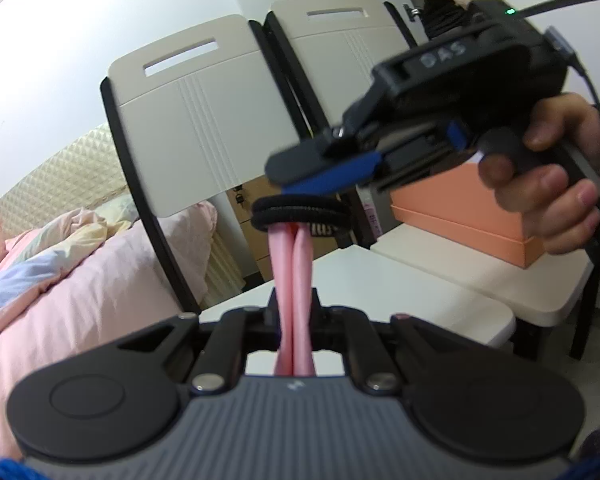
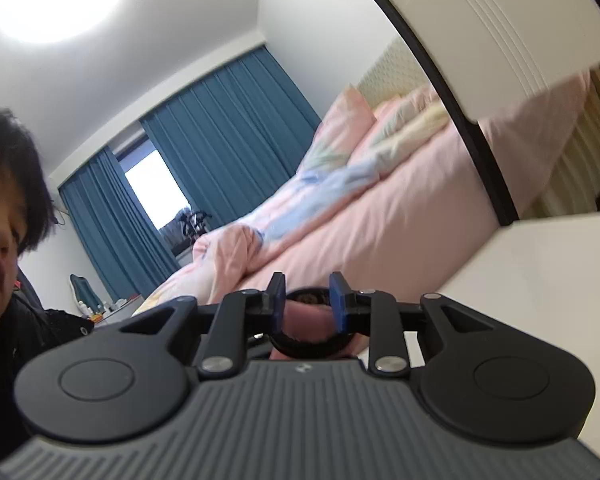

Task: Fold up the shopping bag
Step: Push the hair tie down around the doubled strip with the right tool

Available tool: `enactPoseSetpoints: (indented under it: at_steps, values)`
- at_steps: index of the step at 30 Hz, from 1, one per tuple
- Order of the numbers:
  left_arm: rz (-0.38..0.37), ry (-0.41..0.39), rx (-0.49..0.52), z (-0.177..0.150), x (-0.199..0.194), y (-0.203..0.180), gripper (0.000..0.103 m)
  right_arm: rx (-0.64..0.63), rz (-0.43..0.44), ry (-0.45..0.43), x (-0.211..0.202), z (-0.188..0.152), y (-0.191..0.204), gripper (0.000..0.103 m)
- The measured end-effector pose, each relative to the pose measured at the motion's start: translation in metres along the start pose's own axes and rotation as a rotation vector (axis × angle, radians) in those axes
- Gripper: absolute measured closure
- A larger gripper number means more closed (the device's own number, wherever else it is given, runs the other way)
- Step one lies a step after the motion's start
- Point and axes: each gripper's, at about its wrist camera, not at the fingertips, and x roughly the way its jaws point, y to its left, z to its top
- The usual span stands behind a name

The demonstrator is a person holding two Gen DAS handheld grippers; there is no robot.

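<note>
The pink shopping bag is rolled into a narrow bundle that stands up between the fingers of my left gripper, which is shut on it. A black elastic band is wrapped around the bundle's top end. My right gripper, held by a hand, hovers just above the band. In the right wrist view my right gripper has its blue pads apart, with the black band and the pink bag end between and behind them; the pads do not press on either.
Two white folding chairs stand behind the white table. An orange box sits on the table at the right. A bed with pink bedding lies to the left. A person is close at the left of the right wrist view.
</note>
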Motion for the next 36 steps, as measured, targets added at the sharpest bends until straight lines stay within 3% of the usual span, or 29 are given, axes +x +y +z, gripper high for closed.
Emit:
enactPoseSetpoints:
  at_steps: [3, 7, 12, 19, 27, 36]
  values:
    - [0.006, 0.013, -0.022, 0.001, 0.001, 0.004, 0.091, -0.018, -0.001, -0.031, -0.001, 0.004, 0.006, 0.081]
    - [0.019, 0.005, -0.005, 0.001, -0.001, 0.003, 0.091, -0.017, -0.03, 0.032, 0.011, 0.002, 0.008, 0.082]
    - [0.062, -0.005, 0.029, 0.0, -0.003, -0.001, 0.093, -0.057, -0.068, 0.075, 0.022, -0.001, 0.016, 0.077]
    - [0.109, -0.036, 0.06, 0.002, -0.007, -0.004, 0.094, -0.057, -0.067, 0.058, 0.023, -0.004, 0.016, 0.07]
    - [0.112, -0.051, 0.066, 0.004, -0.01, -0.006, 0.095, -0.091, -0.072, 0.042, 0.026, -0.008, 0.02, 0.067]
    - [0.113, -0.069, 0.0, 0.007, -0.013, 0.002, 0.095, 0.141, -0.008, -0.012, 0.029, -0.005, 0.005, 0.052]
